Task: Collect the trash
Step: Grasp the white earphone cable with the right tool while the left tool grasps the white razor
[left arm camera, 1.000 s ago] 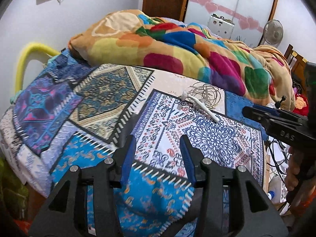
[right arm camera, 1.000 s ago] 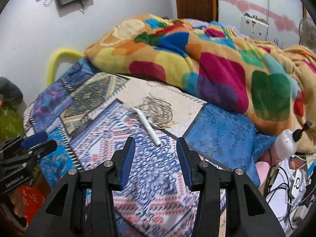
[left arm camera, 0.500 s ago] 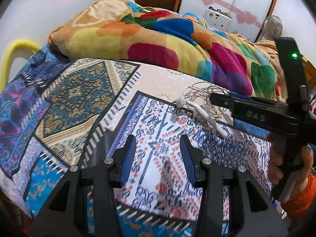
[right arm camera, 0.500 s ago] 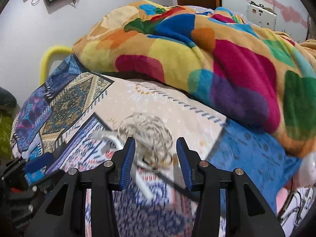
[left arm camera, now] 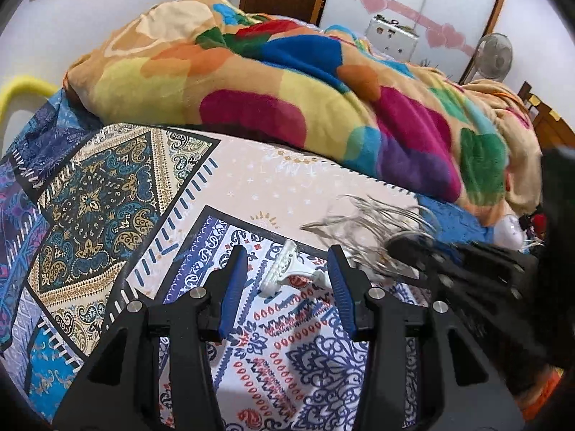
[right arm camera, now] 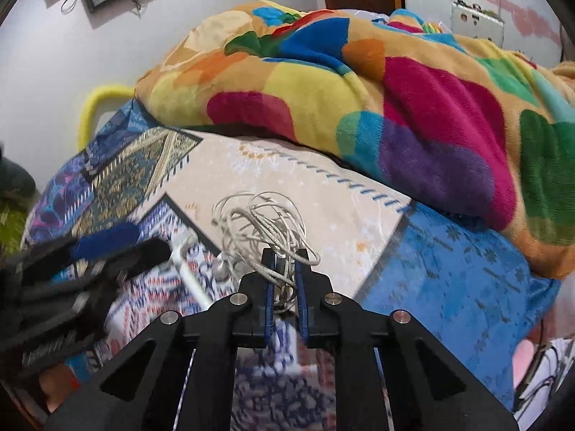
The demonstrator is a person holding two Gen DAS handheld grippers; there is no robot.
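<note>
Tangled cable [right arm camera: 267, 230] pinched by right hand-held gripper [right arm camera: 285, 262] on bedspread [right arm camera: 323, 194].

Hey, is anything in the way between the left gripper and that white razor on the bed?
Nothing visible. The left gripper is open and the white razor lies on the patterned bedsheet just ahead, its head showing between the fingers. Beside it, the right gripper has just closed on the tangled white cable.
</note>
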